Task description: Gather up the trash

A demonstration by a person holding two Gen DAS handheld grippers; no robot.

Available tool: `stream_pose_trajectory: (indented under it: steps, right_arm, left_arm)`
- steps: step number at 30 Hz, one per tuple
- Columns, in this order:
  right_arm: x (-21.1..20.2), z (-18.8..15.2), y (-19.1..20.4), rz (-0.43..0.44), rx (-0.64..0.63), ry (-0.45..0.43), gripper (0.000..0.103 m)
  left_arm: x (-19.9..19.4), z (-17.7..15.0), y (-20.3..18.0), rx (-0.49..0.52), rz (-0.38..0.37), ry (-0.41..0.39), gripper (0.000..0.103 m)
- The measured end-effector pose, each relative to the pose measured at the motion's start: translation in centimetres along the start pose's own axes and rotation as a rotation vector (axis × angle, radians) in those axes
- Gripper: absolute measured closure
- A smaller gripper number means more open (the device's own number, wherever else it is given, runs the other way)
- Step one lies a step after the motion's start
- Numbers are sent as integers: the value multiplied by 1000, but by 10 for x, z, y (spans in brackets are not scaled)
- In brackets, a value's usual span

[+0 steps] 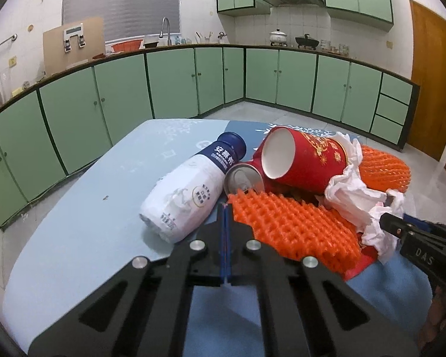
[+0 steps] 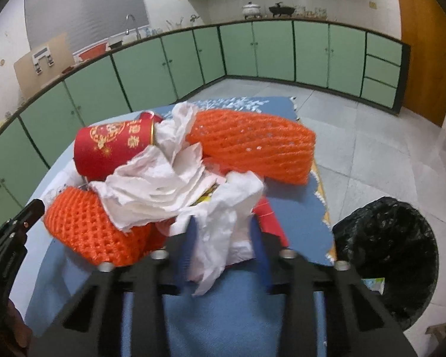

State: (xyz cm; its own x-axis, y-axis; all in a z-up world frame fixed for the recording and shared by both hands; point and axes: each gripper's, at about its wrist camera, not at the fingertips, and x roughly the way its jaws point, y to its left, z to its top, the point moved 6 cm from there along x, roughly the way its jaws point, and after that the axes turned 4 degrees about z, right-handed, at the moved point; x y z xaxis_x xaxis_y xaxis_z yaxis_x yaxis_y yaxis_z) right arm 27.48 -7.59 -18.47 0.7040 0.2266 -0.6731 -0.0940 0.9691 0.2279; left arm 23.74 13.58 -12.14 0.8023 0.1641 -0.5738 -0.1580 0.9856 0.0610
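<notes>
A heap of trash lies on the light blue table (image 1: 89, 223): a white bottle (image 1: 184, 196) with a dark blue cap, a drink can (image 1: 243, 178), a red paper cup (image 1: 306, 160) on its side, two orange foam nets (image 1: 288, 229) (image 2: 246, 145) and crumpled white tissue (image 2: 163, 184). My left gripper (image 1: 226, 208) is shut, its tips at the left edge of the near net; I cannot tell if it pinches the net. My right gripper (image 2: 224, 232) has a wad of white tissue (image 2: 223, 223) filling the gap between its blurred fingers.
A bin lined with a black bag (image 2: 389, 253) stands on the tiled floor to the right of the table. A darker blue cloth (image 2: 297, 214) covers the table's right part. Green kitchen cabinets (image 1: 169, 83) line the far walls.
</notes>
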Motion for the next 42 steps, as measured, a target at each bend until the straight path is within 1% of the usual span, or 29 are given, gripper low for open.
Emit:
stream_pose_trajectory:
  steps: [1, 2, 3, 4, 5, 6, 7, 9, 10, 12, 17, 18, 19, 20, 21, 22, 23, 24, 27, 34, 37, 42]
  right_arm:
    - [-3, 0, 1, 13, -1, -6, 94]
    - [-8, 0, 1, 20, -7, -23, 95]
    - [-15, 2, 2, 25, -16, -46, 96]
    - [-19, 3, 2, 27, -24, -63, 96]
    - [-25, 3, 2, 27, -32, -79, 96]
    - [-33, 4, 2, 31, -42, -100, 97]
    - [-37, 4, 1, 35, -44, -109, 97]
    - [-50, 4, -3, 55, -37, -131, 97]
    - [-54, 3, -4, 58, -36, -135, 97]
    - [-62, 0, -10, 52, -36, -136, 97]
    - [-74, -9, -28, 31, -11, -138, 97]
    - [-75, -9, -30, 26, -11, -138, 97]
    - [-76, -10, -32, 21, -11, -138, 97]
    - [-77, -10, -34, 19, -11, -139, 97]
    - [-77, -9, -36, 18, -8, -140, 97]
    - [-78, -9, -38, 19, -5, -140, 97]
    - [-78, -9, -39, 20, -3, -141, 97]
    - [-79, -10, -40, 19, -2, -143, 97]
    - [-80, -11, -41, 19, 1, -148, 97]
    - [-93, -10, -46, 14, 9, -172, 97]
    - [-94, -10, -47, 15, 17, -171, 97]
    - [-94, -13, -45, 7, 8, -165, 97]
  left_arm:
    - [-2, -1, 0, 1, 2, -4, 103]
    - [-4, -1, 1, 4, 2, -9, 102]
    - [-6, -2, 1, 4, 0, -11, 99]
    - [-7, -2, 0, 2, -11, -10, 92]
    - [-8, -2, 0, 0, -17, -12, 83]
    - [-9, -1, 0, -2, -16, -21, 58]
    - [-11, -1, 0, -4, -15, -30, 41]
    - [-12, 2, -4, 4, -22, -46, 38]
    - [-11, 3, -6, 8, -26, -46, 36]
    - [-6, 5, -11, 12, -33, -37, 34]
    - [16, 5, -21, 6, -70, 26, 34]
    - [19, 4, -22, 5, -74, 33, 40]
    - [21, 2, -23, 2, -82, 44, 51]
    - [22, 2, -24, -1, -84, 51, 55]
    - [23, 1, -24, -4, -87, 51, 66]
    - [22, 2, -24, -4, -89, 49, 89]
    - [21, 1, -24, -4, -91, 49, 97]
    - [20, 1, -23, -7, -92, 46, 103]
    - [8, 2, -18, -12, -76, 9, 103]
    - [-27, 1, -2, -35, -60, -48, 103]
    - [-29, -6, -8, -21, -88, -24, 103]
    - [-21, -18, -22, -18, -165, 44, 100]
